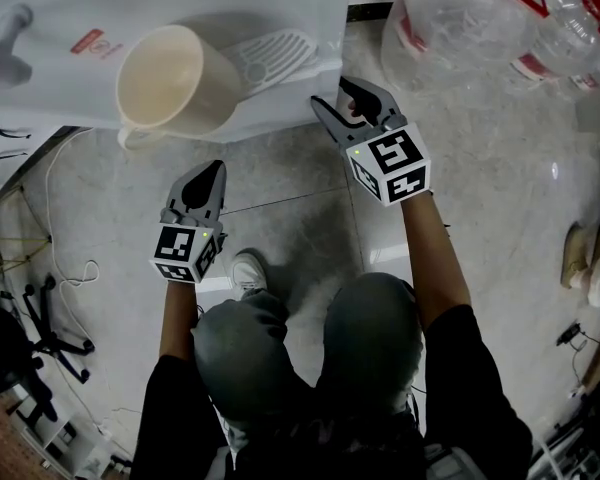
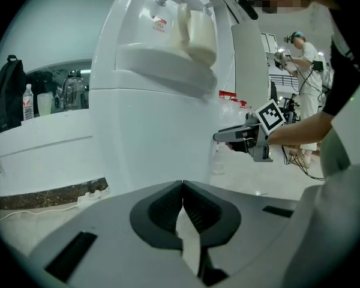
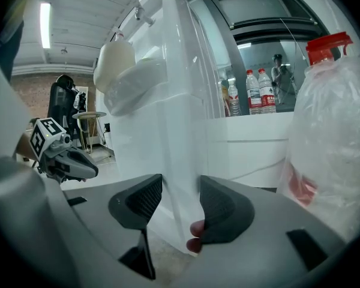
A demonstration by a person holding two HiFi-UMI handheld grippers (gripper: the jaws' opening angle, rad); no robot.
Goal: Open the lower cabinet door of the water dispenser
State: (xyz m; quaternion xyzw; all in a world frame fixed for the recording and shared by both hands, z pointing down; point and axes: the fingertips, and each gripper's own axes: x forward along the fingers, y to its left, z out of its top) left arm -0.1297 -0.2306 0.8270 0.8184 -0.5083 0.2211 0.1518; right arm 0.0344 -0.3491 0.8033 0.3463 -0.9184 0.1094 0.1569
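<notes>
White water dispenser (image 1: pixel 70 8) seen standing on tiled floor (image 1: pixel 280 183); cream mug (image 1: pixel 170 78) set on its drip tray (image 1: pixel 280 53). Below tray, on dispenser front, lower cabinet door (image 3: pixel 177 161) located. At door's side edge, right hand-held gripper (image 3: pixel 180 186) placed; jaws held wide, edge taken between them, pad contact not made out. Before dispenser front, apart from door, left hand-held gripper (image 1: pixel 213 171) held; jaws closed tip to tip, nothing between. Right of dispenser, bagged water bottle (image 1: pixel 460 28) seen.
</notes>
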